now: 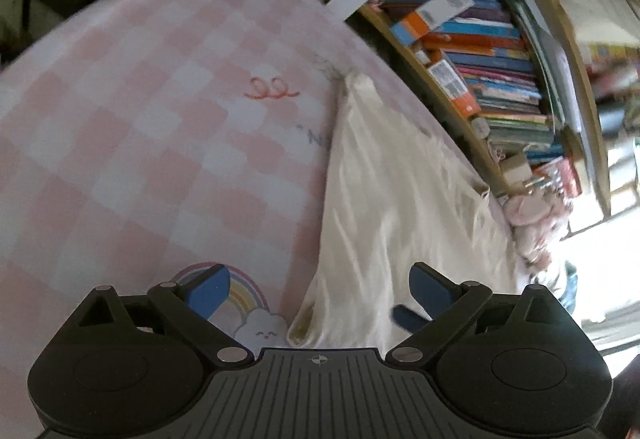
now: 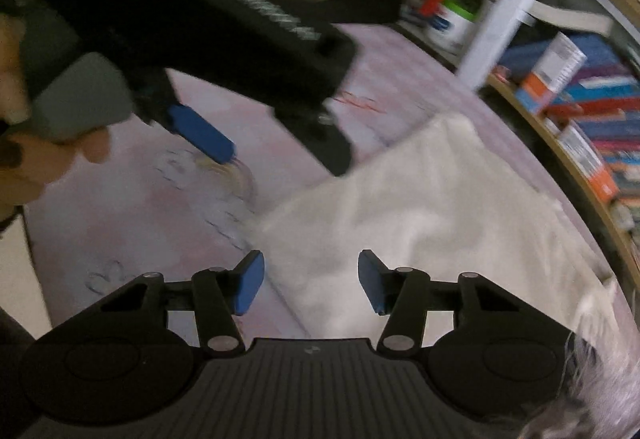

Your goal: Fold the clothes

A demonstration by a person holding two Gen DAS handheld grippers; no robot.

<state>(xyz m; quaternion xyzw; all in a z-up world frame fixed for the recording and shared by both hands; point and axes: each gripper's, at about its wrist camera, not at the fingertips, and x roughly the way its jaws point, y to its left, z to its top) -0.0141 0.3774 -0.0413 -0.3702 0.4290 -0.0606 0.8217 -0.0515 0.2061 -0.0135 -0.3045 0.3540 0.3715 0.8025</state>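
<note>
1. My left gripper (image 1: pixel 320 289), nearest the lens in the left wrist view: blue pads spread wide, nothing between them, hanging over the bed.
2. My right gripper (image 2: pixel 311 281), nearest the lens in the right wrist view: pads apart at a middling gap, nothing clamped; the garment's edge lies below the gap.
3. Cream garment (image 1: pixel 400 199): lies spread and wrinkled on the bed, alongside the bookshelf. Its near corner sits just beyond my left gripper's right pad. The right wrist view shows it as a pale blurred sheet (image 2: pixel 440 207).
4. Bed sheet (image 1: pixel 140 119): pink and white checks with a rainbow and cloud print (image 1: pixel 248 303) by my left pad. The right wrist view renders the sheet dull and mauve.
5. Bookshelf (image 1: pixel 492 79): stacked books and boxes, running along the bed's far side; seen in both views.
6. Right wrist view only: my left hand (image 2: pixel 44 143) gripping the left gripper's dark body, one blue pad over the sheet.
7. Left wrist view only: a pink soft toy (image 1: pixel 528 215) at the garment's far edge.
</note>
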